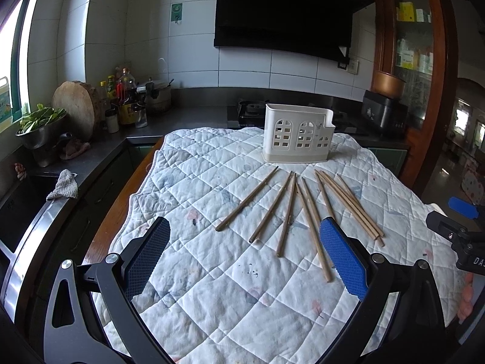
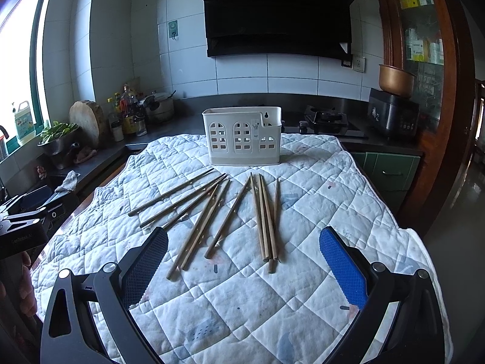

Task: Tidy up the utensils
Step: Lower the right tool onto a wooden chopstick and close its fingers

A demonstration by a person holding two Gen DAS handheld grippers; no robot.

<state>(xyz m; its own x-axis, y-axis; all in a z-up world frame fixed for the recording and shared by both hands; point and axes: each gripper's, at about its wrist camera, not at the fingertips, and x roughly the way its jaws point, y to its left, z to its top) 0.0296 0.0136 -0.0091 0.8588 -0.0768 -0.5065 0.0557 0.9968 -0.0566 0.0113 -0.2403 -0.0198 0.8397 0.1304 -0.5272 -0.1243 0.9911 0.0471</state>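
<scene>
Several wooden chopsticks [image 1: 288, 209] lie fanned out on a quilted white cloth [image 1: 218, 288], in front of a white perforated utensil holder [image 1: 298, 135] that stands upright at the cloth's far side. My left gripper [image 1: 245, 254] is open and empty, hovering above the cloth just short of the chopsticks' near ends. In the right wrist view the chopsticks [image 2: 263, 215] and the holder [image 2: 244, 136] show again; my right gripper [image 2: 242, 267] is open and empty, just short of the near ends. The right gripper also shows at the left wrist view's right edge [image 1: 460, 227].
The cloth [image 2: 242, 309] covers a wooden table. Behind it runs a dark counter with a gas stove [image 2: 326, 118], a rice cooker [image 2: 394, 115], bottles [image 1: 124, 97], a chopping block [image 1: 77, 107], a bowl of greens [image 1: 39, 124] and a sink at left.
</scene>
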